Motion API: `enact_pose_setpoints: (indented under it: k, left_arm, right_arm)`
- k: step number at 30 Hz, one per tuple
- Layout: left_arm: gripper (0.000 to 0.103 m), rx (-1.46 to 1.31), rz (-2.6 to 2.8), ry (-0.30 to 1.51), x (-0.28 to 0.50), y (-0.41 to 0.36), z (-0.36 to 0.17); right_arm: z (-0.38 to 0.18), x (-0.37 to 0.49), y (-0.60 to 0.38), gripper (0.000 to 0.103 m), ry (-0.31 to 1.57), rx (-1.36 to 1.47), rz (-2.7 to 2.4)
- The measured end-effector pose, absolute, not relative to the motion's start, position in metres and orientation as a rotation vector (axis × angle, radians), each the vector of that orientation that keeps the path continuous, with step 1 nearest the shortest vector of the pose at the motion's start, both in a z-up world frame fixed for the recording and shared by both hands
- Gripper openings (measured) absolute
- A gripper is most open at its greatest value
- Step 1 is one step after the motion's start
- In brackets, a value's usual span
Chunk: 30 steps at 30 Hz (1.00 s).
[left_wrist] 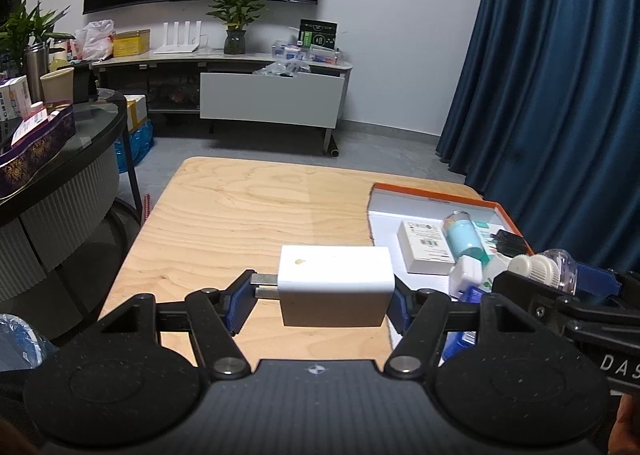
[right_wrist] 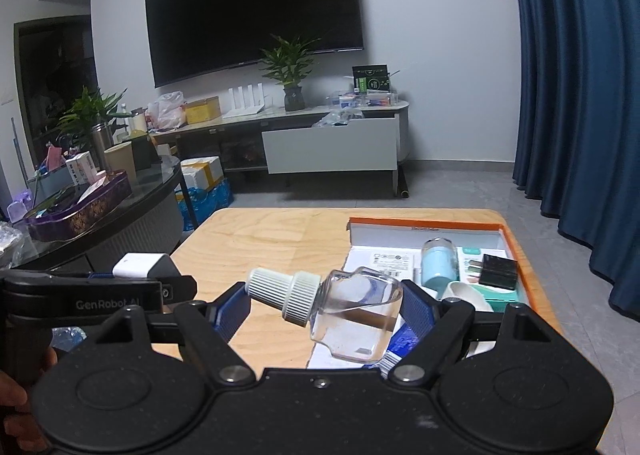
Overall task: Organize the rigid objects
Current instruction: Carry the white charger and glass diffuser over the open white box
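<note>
White plastic, a charger block (left_wrist: pixel 335 286) sits pinched between the blue pads of the left gripper (left_wrist: pixel 320 301), its metal plug against the left pad, held above the wooden table (left_wrist: pixel 240 215). The orange-rimmed tray (left_wrist: pixel 440 197) lies on the table just to the block's right. The right gripper (right_wrist: pixel 326 309) clamps a clear bottle (right_wrist: pixel 352 315) with a ribbed white cap (right_wrist: pixel 280 291), tilted cap-left above the tray's near edge. Inside the tray rest a white box (right_wrist: pixel 380 261), a pale blue jar (right_wrist: pixel 438 261) and a black adapter (right_wrist: pixel 498 271).
</note>
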<state>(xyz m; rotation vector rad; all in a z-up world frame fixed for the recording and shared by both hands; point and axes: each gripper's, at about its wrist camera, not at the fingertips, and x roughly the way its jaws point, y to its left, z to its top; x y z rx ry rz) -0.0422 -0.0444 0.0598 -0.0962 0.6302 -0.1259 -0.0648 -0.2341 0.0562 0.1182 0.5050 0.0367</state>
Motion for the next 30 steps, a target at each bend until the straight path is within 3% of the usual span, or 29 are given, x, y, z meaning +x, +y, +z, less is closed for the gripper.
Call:
enact_pose_setpoints:
  k: [30]
  left_arm:
    - [0.066, -0.075, -0.222, 0.663, -0.034, -0.084, 0.063]
  right_arm:
    - [0.066, -0.071, -0.266, 0.095, 0.486, 0.138, -0.049]
